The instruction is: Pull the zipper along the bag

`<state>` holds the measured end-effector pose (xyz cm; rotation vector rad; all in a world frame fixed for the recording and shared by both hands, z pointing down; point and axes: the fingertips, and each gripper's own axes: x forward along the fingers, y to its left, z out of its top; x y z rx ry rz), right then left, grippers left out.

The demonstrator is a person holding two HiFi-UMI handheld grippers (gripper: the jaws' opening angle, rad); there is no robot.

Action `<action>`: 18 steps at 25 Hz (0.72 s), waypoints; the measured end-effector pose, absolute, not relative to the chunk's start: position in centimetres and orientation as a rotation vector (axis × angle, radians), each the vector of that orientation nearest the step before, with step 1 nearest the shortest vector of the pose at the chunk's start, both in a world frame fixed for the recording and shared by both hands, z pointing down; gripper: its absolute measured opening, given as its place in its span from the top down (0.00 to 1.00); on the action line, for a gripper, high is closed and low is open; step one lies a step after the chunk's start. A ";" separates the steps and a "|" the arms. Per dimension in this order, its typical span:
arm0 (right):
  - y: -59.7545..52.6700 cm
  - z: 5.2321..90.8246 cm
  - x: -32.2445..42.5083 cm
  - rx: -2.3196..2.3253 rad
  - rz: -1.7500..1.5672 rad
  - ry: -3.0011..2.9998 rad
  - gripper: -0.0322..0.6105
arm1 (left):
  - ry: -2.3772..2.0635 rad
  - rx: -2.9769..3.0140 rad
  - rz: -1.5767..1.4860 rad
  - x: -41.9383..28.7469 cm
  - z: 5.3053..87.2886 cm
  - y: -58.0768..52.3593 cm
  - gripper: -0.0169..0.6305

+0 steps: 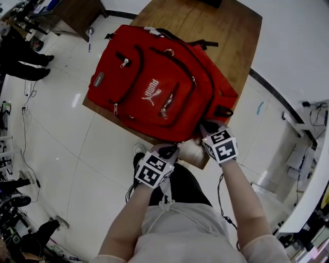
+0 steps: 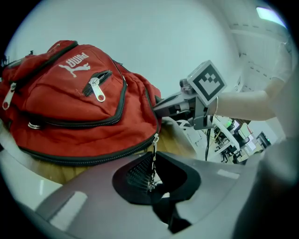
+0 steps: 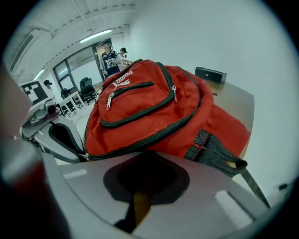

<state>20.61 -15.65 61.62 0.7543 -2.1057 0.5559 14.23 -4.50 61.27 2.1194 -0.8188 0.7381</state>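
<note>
A red backpack point(image 1: 154, 87) lies flat on a wooden table point(image 1: 221, 31), with its bottom end at the near edge. My left gripper point(image 1: 172, 150) is at that near end, shut on the metal zipper pull point(image 2: 153, 161) of the main zipper. The pull hangs from the slider point(image 2: 155, 137) down between the pads. My right gripper point(image 1: 209, 128) is at the bag's near right corner, and its tips point(image 2: 159, 106) pinch the red fabric beside a black webbing strap point(image 3: 215, 151). The main zipper track point(image 3: 154, 135) looks closed along the side that shows.
A black device point(image 3: 210, 74) sits on the far end of the table. White tiled floor surrounds the table, with a second desk point(image 1: 77, 13) at the upper left. People point(image 3: 112, 58) stand far off beside office chairs and desks.
</note>
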 end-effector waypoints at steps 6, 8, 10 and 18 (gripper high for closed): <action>-16.0 61.7 20.3 0.841 0.632 -2.082 0.94 | -0.709 2.167 0.741 11.4 60.8 -4.1 0.93; -15.9 61.7 20.4 0.869 0.656 -2.076 0.94 | -0.676 2.170 0.731 10.4 60.7 -4.0 0.93; -16.1 61.7 20.5 0.894 0.652 -2.052 0.94 | -0.650 2.184 0.746 9.1 60.6 -4.1 0.93; -16.3 61.7 20.5 0.954 0.782 -1.950 0.94 | -0.557 2.252 0.847 4.7 60.1 -4.5 0.93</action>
